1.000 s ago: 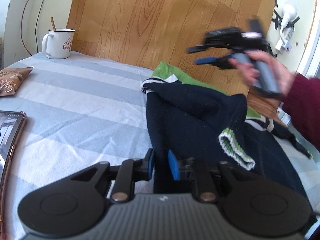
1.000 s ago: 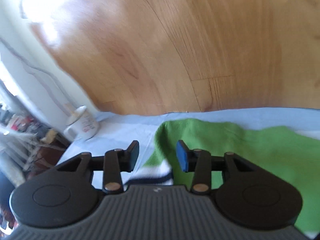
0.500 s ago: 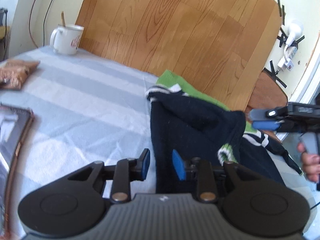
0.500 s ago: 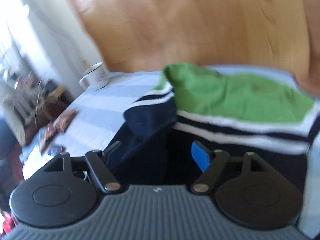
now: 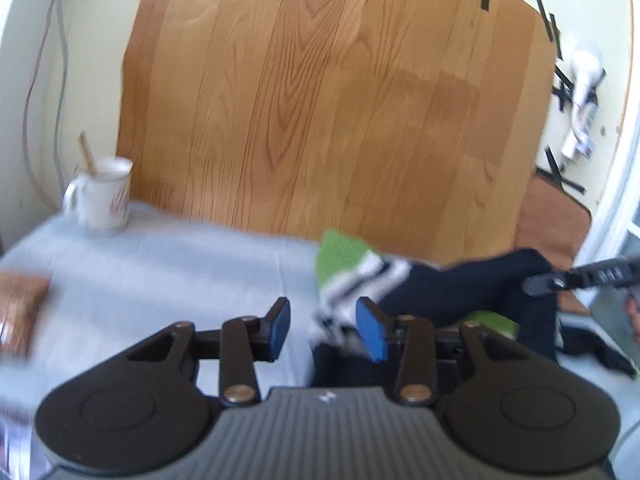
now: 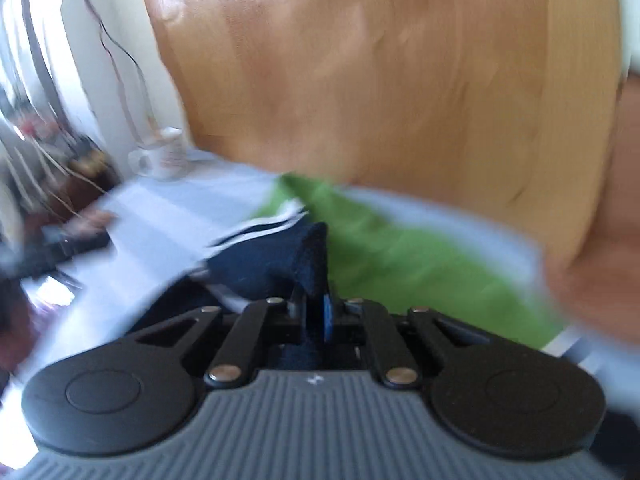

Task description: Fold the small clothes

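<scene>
A small navy, green and white striped sweater (image 5: 436,292) lies on the pale blue striped cloth (image 5: 168,272). My left gripper (image 5: 324,330) is open, its blue pads either side of the sweater's striped left edge, low over the cloth. My right gripper (image 6: 316,312) is shut on a fold of navy fabric (image 6: 308,256) of the sweater, lifted into a peak above the green part (image 6: 400,256). The right gripper also shows in the left wrist view (image 5: 580,276), at the sweater's right side. Both views are motion-blurred.
A white mug (image 5: 102,194) with a stick in it stands at the back left, also in the right wrist view (image 6: 164,158). A brown snack packet (image 5: 20,308) lies at the left edge. A wooden board (image 5: 328,92) leans behind the table.
My right gripper has closed on the navy fabric and pulled it up. My left gripper has opened wider and moved forward to the sweater's striped edge.
</scene>
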The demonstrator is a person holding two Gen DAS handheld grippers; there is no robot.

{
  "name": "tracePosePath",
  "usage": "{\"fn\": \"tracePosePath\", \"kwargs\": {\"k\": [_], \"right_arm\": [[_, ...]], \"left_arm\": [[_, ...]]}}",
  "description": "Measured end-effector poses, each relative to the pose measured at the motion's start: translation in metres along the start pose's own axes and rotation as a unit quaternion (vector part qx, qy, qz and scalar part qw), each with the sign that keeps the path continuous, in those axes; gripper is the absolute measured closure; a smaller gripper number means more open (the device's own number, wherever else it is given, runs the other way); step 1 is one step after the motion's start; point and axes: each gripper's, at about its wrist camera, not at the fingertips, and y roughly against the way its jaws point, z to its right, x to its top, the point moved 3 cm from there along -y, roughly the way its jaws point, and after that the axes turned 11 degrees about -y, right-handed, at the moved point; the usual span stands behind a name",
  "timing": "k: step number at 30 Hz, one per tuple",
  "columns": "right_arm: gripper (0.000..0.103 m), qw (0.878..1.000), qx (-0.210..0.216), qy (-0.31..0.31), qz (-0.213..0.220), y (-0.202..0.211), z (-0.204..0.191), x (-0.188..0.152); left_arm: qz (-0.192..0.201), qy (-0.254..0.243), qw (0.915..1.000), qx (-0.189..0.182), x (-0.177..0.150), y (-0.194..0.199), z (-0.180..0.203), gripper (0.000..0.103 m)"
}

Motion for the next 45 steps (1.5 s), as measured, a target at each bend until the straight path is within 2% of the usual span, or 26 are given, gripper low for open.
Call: {"fn": "tracePosePath", "kwargs": {"k": [2,3,4,5,9,11,12,13,14,16,19,21,22,23,25,27,29,30,31,33,35,36,37,41,43,45], "right_arm": [[0.081,0.997,-0.066,0.032,0.021,-0.013,0.02,0.011],[0.064,0.995,-0.097,0.022,0.023,-0.025,0.033,0.014],[0.051,0.993,-0.114,0.0,0.014,-0.038,0.049,0.014],[0.051,0.992,-0.119,-0.028,0.004,-0.049,0.063,0.012],[0.048,0.985,-0.061,-0.159,0.005,-0.057,0.105,-0.007],[0.042,0.984,-0.045,-0.172,0.015,-0.052,0.111,-0.017],[0.034,0.985,-0.042,-0.166,0.019,-0.05,0.111,-0.021],[0.033,0.987,-0.047,-0.153,0.021,-0.052,0.11,-0.021],[0.032,0.989,-0.06,-0.134,0.02,-0.054,0.108,-0.023],[0.032,0.99,-0.104,-0.099,0.018,-0.063,0.107,-0.02],[0.032,0.987,-0.1,-0.121,0.04,-0.065,0.116,-0.011],[0.032,0.981,-0.101,-0.155,0.061,-0.062,0.126,-0.005],[0.032,0.978,-0.1,-0.172,0.066,-0.061,0.134,-0.003],[0.032,0.975,-0.1,-0.186,0.066,-0.063,0.139,-0.003],[0.032,0.971,-0.103,-0.208,0.062,-0.066,0.146,-0.002],[0.032,0.966,-0.11,-0.227,0.058,-0.063,0.151,-0.005],[0.032,0.958,-0.11,-0.261,0.048,-0.059,0.159,-0.012],[0.032,0.954,-0.104,-0.279,0.042,-0.06,0.163,-0.016],[0.032,0.95,-0.097,-0.294,0.035,-0.059,0.165,-0.021],[0.035,0.943,-0.085,-0.32,0.021,-0.063,0.169,-0.031],[0.057,0.943,-0.072,-0.324,0.023,-0.064,0.168,-0.037],[0.093,0.945,-0.066,-0.32,0.014,-0.065,0.165,-0.037],[0.094,0.942,-0.063,-0.329,0.01,-0.065,0.164,-0.037],[0.095,0.949,-0.049,-0.298,0.088,-0.025,0.142,-0.027],[0.095,0.949,-0.043,-0.296,0.098,-0.012,0.135,-0.031],[0.095,0.956,-0.069,-0.275,0.079,-0.02,0.13,-0.04]], "left_arm": [[-0.003,-0.002,1.0,-0.007,0.025,-0.034,0.002,0.055],[-0.01,-0.003,0.9998,-0.016,0.035,-0.057,0.005,0.054],[-0.023,-0.008,0.9995,-0.022,0.043,-0.081,0.009,0.051],[-0.04,-0.017,0.9988,-0.024,0.047,-0.106,0.014,0.049],[-0.121,-0.038,0.9915,-0.027,0.039,-0.19,0.031,0.045],[-0.137,-0.038,0.9894,-0.032,0.031,-0.208,0.034,0.046],[-0.136,-0.044,0.9894,-0.025,0.027,-0.213,0.035,0.058],[-0.137,-0.052,0.9891,-0.018,0.025,-0.217,0.038,0.09],[-0.139,-0.055,0.9886,-0.013,0.023,-0.22,0.039,0.094],[-0.123,-0.044,0.9915,-0.005,0.024,-0.216,0.033,0.095],[-0.068,0.005,0.9972,0.031,0.033,-0.196,0.0,0.101],[-0.056,0.054,0.9938,0.079,0.032,-0.191,-0.026,0.101],[-0.063,0.064,0.9913,0.096,0.03,-0.194,-0.034,0.101],[-0.076,0.074,0.9896,0.097,0.026,-0.197,-0.039,0.101],[-0.099,0.092,0.9881,0.073,0.019,-0.199,-0.041,0.1],[-0.09,0.09,0.9906,0.049,0.019,-0.189,-0.036,0.1],[-0.086,0.074,0.9933,0.021,0.021,-0.179,-0.024,0.088],[-0.09,0.064,0.9938,0.006,0.023,-0.177,-0.016,0.062],[-0.095,0.049,0.9942,0.0,0.024,-0.176,-0.007,0.037],[-0.107,0.003,0.9941,0.013,0.024,-0.181,0.009,0.033],[-0.132,-0.021,0.991,0.011,0.017,-0.19,0.021,0.045],[-0.147,-0.021,0.989,-0.002,0.012,-0.196,0.024,0.079],[-0.162,-0.018,0.9865,-0.011,0.008,-0.202,0.026,0.093],[-0.141,-0.017,0.9898,0.018,0.012,-0.195,0.025,0.094],[-0.138,0.001,0.9903,0.02,0.015,-0.195,0.013,0.094],[-0.154,-0.002,0.9878,0.022,0.009,-0.202,0.012,0.093]]}}
